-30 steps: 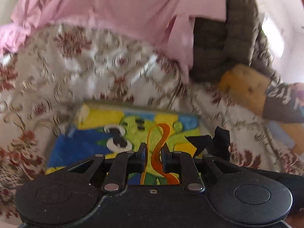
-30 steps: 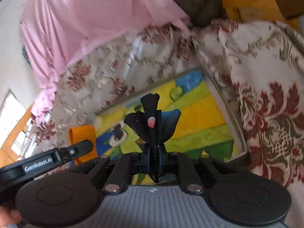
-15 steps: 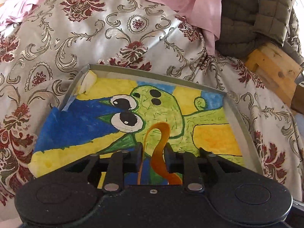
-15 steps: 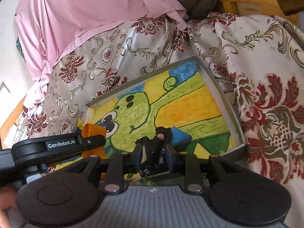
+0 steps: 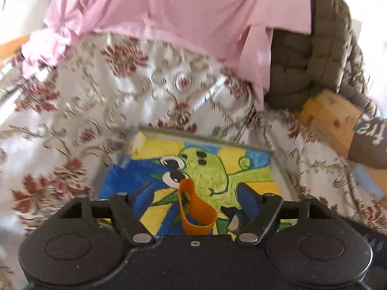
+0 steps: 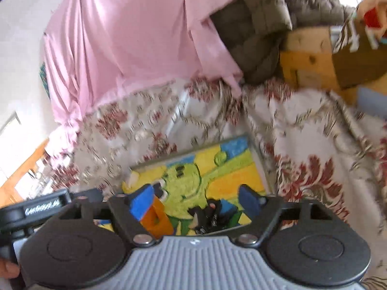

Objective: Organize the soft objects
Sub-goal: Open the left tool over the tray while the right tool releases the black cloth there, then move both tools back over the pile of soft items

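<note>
Both tools' jaws are opening, so the orange band [image 5: 196, 213] under the left tool [image 5: 193, 203] and the black soft item [image 6: 208, 215] under the right tool [image 6: 196, 200] lie released in the frog-painted tray [image 5: 281, 169] on the bed.

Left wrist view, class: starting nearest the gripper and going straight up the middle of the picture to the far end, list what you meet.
Orange band → tray with frog picture → floral bedspread → pink cloth.
</note>
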Demonstrator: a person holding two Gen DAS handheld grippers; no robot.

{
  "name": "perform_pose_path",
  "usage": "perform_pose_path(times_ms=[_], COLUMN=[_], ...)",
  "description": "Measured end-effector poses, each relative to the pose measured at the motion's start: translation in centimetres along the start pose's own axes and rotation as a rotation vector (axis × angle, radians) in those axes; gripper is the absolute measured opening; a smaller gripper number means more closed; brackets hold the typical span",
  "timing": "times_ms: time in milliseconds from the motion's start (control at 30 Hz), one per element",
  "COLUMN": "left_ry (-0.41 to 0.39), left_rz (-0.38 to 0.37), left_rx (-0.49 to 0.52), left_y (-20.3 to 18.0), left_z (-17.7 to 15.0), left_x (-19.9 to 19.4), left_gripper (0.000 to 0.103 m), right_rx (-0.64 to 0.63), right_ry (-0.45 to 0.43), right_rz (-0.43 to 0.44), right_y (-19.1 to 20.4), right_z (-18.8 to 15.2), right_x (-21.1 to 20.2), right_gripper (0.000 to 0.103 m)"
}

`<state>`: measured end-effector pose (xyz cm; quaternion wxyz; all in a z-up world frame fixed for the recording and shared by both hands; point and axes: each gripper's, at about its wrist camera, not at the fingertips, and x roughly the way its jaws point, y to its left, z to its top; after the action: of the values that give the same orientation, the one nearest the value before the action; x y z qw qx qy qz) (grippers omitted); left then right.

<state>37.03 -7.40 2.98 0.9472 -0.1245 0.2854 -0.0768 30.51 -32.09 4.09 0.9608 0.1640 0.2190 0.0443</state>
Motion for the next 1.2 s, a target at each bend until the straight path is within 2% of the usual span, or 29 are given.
perform_pose_path(times_ms=[133, 167, 300, 533, 700, 867, 1200], left_ry=[-0.082, -0.102, -0.182, -0.275, -0.320, -0.326, -0.249], left_rz=[-0.012, -0.016, -0.027, -0.040, -0.036, -0.039, -0.039], left_rx=[0.010, 0.008, -0.005, 0.022, 0.079, 0.123, 0.189], left_y=[0.1, 0.2, 0.1, -0.1, 0.4, 1.7, 5.1], left_z=[-0.4, -0.5, -1.5, -4.1, -6.7, -9.2, -13.1], left_x=[-5.0, -6.1, -10.6, -17.2, -21.2, -24.3, -27.1], left_gripper=[0.088, 0.093, 0.102, 0.102, 0.102, 0.102, 0.102], right_rx=[0.014, 0.013, 0.002, -0.051, -0.171, -0.204, -0.293], right_ry=[-0.071, -0.085, -0.147, -0.241, -0.370, -0.340, -0.202], right_rz=[0.032, 0.035, 0.045, 0.092, 0.048, 0.063, 0.057], right_y=[0.3, 0.5, 1.2, 3.4, 5.7, 7.0, 9.5], right_z=[0.1, 0.0, -0.8, -3.4, -6.6, -9.1, -13.9], right_x=[-4.0, -4.8, -8.4, -14.0, -17.8, -19.6, -20.9], right_gripper=[0.099, 0.102, 0.103, 0.103, 0.103, 0.103, 0.103])
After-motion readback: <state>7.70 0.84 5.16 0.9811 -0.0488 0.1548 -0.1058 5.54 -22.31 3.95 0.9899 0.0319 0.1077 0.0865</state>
